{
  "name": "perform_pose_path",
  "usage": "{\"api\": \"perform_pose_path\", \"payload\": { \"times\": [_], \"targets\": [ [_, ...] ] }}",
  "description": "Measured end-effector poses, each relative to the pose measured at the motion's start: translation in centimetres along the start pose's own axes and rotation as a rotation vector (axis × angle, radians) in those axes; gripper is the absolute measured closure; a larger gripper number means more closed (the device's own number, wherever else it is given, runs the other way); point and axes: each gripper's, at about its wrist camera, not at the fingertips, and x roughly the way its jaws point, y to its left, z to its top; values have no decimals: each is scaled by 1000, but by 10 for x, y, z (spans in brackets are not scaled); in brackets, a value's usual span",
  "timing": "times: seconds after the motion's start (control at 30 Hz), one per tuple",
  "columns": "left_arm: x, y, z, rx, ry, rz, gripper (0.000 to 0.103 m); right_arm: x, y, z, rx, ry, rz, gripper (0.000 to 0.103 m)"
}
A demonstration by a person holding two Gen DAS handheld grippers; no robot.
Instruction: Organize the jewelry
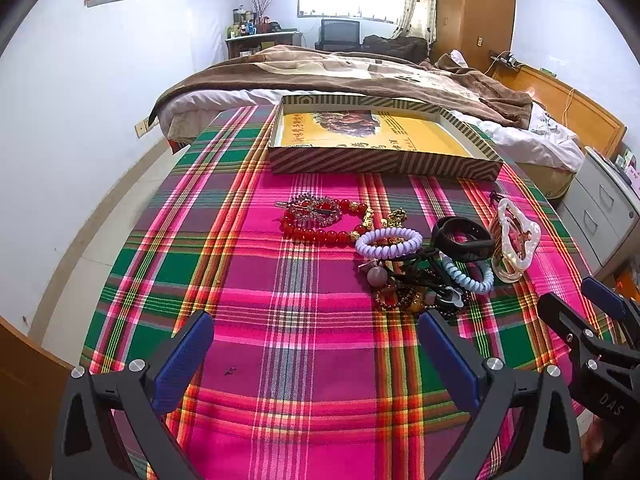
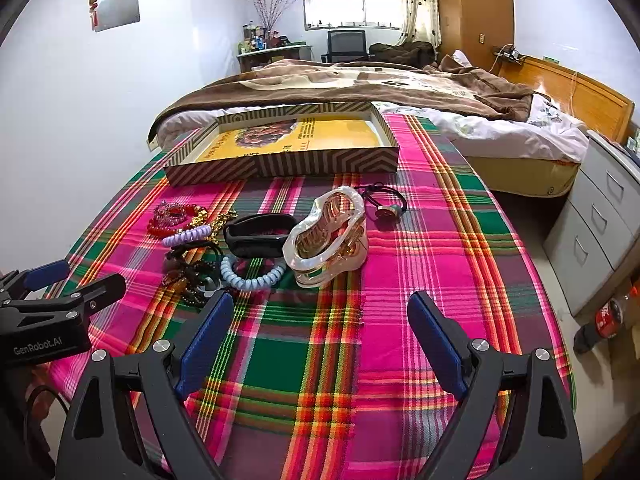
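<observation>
On the table with the plaid cloth (image 1: 280,360), nothing of the sorting seems done yet. The striped cardboard tray (image 1: 384,162) stands at the far edge of the table, toward the bed, and its yellow floor is bare: I see no jewelry in it.

Going from left to right, the left gripper (image 1: 316,344) hangs over the near part of the cloth with its blue pads spread wide, and it has hold of nothing. Beyond it, near the middle of the table, lies the red bead bracelet (image 1: 316,234) with a rhinestone hair clip (image 1: 316,208) resting on it. Next comes the lilac spiral hair tie (image 1: 388,242), touching the bracelet's gold charms. Then there is a tangle of dark cords and brown beads (image 1: 408,284), with the pale blue spiral hair tie (image 1: 468,274) beside it and the black band (image 1: 464,238) just behind. Further right stands the large pearly hair claw (image 2: 326,240), and behind it, toward the tray, a black elastic with a small round charm (image 2: 386,204) lies apart from the heap.

The right gripper (image 2: 320,344) is near the front edge, its jaws also wide apart and empty, facing the hair claw and the blue tie.

So I judge the task to be at its very start: every piece is still on the cloth, and all must yet go into the tray, probably the heap first being untangled.
</observation>
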Motion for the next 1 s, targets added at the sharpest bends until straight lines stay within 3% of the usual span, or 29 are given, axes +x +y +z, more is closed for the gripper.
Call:
{"api": "perform_pose_path", "payload": {
  "times": [1.0],
  "targets": [
    [2, 0, -2, -8, 7, -1, 0, 0, -1, -2, 13, 3, -2, 14]
  ]
}}
